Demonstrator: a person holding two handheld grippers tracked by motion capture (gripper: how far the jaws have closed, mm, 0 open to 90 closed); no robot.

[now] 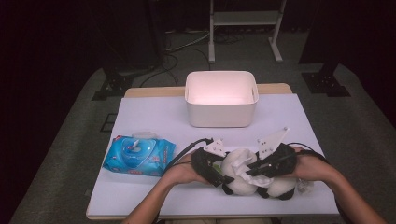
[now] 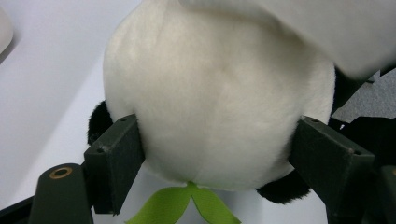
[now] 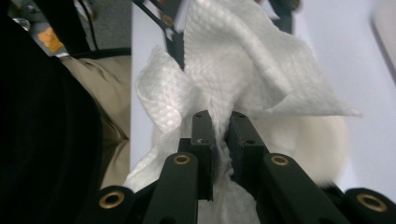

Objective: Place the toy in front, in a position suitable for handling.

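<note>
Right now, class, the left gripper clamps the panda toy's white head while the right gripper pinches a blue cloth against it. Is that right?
Not quite: the thing pinched is a white wipe, not a blue cloth, as the right gripper view shows. The rest holds: the left gripper clamps the panda toy by its white head, and the right gripper pinches the wipe against it.

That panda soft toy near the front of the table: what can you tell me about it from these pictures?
The panda soft toy is plush, cream-white and rounded with black ears and paws, and a green leaf-shaped piece of felt shows beneath it in the left gripper view. It lies at the near edge of the white table. The left gripper clamps its round white part from both sides. The right gripper pinches a crumpled white wipe that lies against the toy.
</note>
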